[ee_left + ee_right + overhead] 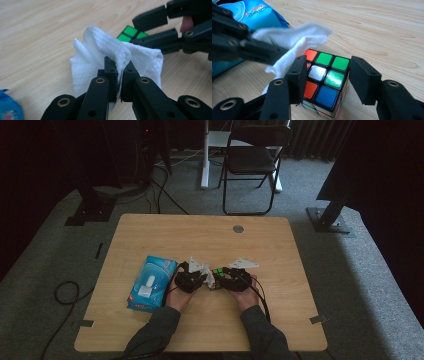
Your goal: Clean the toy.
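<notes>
Meanwhile the left claw is pinching a white wipe beside the puzzle cube, which the right claw is clamping near the worktop's front edge; the high view adds a blue wipe pack.

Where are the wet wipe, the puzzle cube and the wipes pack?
wet wipe [100, 47], left gripper view, on its bunched top fold
puzzle cube [325, 75], right gripper view, on its top face
wipes pack [152, 281], high view, on its blue top face

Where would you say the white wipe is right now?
The white wipe is pinched in the left gripper, beside the puzzle cube that the right gripper clamps.
</notes>
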A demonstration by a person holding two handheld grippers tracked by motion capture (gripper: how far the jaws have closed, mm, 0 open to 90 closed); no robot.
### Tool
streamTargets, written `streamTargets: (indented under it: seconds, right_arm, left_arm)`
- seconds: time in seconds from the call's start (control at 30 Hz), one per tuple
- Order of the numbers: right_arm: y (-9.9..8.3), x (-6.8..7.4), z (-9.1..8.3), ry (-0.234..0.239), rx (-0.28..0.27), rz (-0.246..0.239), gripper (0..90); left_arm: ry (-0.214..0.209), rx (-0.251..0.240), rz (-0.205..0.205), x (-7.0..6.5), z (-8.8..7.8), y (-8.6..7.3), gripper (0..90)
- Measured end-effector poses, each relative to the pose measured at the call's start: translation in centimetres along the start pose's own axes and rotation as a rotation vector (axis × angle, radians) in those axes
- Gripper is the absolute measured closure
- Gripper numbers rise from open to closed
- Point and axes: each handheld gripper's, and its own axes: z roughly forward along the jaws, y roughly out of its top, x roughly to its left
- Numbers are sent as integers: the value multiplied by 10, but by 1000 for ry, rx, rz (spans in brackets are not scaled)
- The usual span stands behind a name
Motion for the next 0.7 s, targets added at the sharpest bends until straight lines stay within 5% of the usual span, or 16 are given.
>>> streamTargets:
  seconds: [0.2,0.47,0.7]
  right_arm:
    - [-1,0,0,4,-7,10,488]
    - [-1,1,0,-5,-5,14,490]
    - [-1,1,0,-8,-3,19,492]
  left_arm:
    - [-32,16,1,-1,7,-4,864]
    - [-20,37,-4,5,11,-2,864]
    - [-15,95,-11,4,33,-18,865]
